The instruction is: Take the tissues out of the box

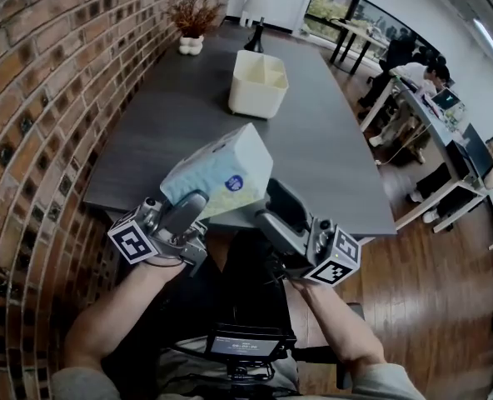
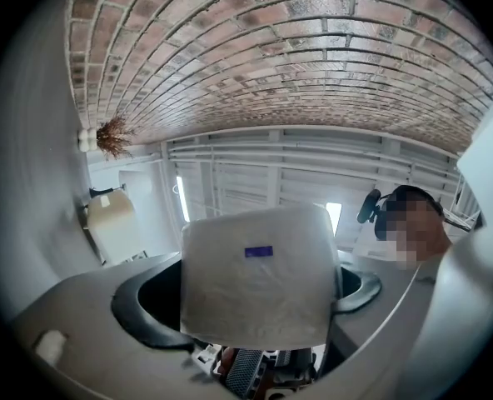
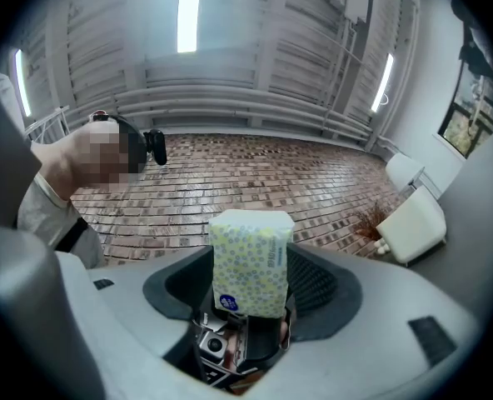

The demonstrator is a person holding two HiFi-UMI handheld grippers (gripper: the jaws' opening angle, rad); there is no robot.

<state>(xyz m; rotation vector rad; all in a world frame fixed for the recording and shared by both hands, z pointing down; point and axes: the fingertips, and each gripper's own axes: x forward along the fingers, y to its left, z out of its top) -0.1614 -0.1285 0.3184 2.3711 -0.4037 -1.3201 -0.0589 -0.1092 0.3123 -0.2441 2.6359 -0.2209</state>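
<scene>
Item: tissue pack (image 1: 217,182), soft-wrapped, held tilted in the air at centre frame in the head view, over the near edge of the surface (image 1: 313,157). It is well apart from the cream box (image 1: 257,84) standing at upper centre. Holders: left hand-held gripper (image 1: 190,211), jaws closed on the pack's broad end; right hand-held gripper (image 1: 281,209), jaws closed on its narrow lower end. Hazard: the wrapper looks slack and slippery. If either grip eases, the pack would likely pivot on the other and drop off the surface's edge; opposed pulling could tear the film. View notes: only the head view shows box and pack together. The left gripper view alone shows a plain white face with a small blue label (image 2: 258,251). The right gripper view alone shows the yellow dotted face and a round blue badge (image 3: 227,303).
</scene>
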